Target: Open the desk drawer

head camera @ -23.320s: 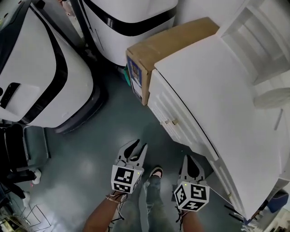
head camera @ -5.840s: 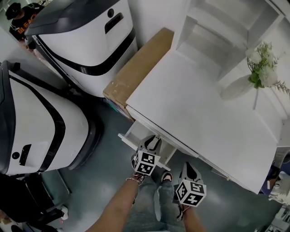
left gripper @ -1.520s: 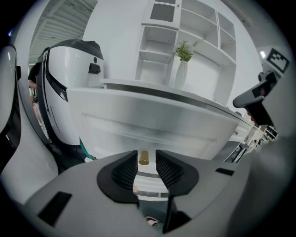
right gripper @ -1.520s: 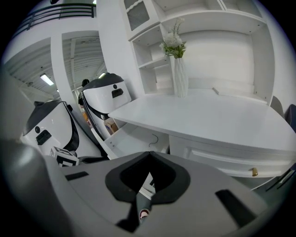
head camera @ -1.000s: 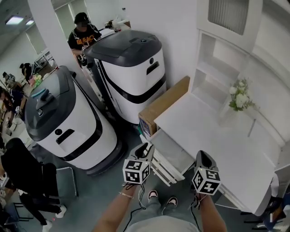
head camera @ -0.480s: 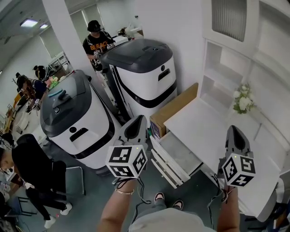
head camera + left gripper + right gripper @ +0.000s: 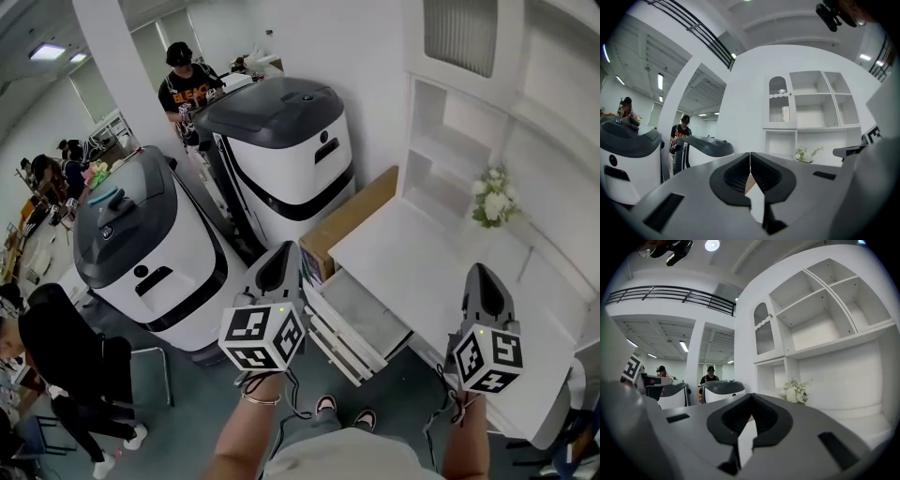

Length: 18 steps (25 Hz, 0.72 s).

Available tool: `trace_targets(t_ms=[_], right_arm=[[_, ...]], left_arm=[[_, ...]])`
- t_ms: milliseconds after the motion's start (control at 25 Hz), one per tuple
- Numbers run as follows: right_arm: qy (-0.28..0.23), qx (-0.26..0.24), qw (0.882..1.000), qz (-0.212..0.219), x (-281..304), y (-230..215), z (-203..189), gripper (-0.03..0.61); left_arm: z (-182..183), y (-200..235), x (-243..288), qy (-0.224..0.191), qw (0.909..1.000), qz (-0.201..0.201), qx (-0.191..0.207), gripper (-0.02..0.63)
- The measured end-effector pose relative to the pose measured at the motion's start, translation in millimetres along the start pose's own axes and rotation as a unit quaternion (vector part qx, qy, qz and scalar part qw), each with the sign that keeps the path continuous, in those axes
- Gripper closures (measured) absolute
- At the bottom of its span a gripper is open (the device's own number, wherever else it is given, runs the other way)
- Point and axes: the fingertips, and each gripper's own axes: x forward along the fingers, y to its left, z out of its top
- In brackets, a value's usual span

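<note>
Your left gripper (image 7: 280,255) had just been closing, and its jaws met with nothing between them. Your right gripper (image 7: 484,278) was pressed together too, holding nothing. Both hung in the air, touching nothing. The drawer (image 7: 361,317) stood pulled out from the white worktop (image 7: 441,272), its flat grey bottom showing, near a brown cardboard box (image 7: 352,217).
</note>
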Motion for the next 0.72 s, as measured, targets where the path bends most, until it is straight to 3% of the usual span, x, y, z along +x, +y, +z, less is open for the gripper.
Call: trace_targets(t_ms=[720], right_arm=[[0.026, -0.012, 0.999, -0.014, -8.1, 1.4, -8.0, 0.575]], left_arm=[[-3.2, 3.5, -0.6, 0.006, 1.0000, -0.001, 0.004, 0.594]])
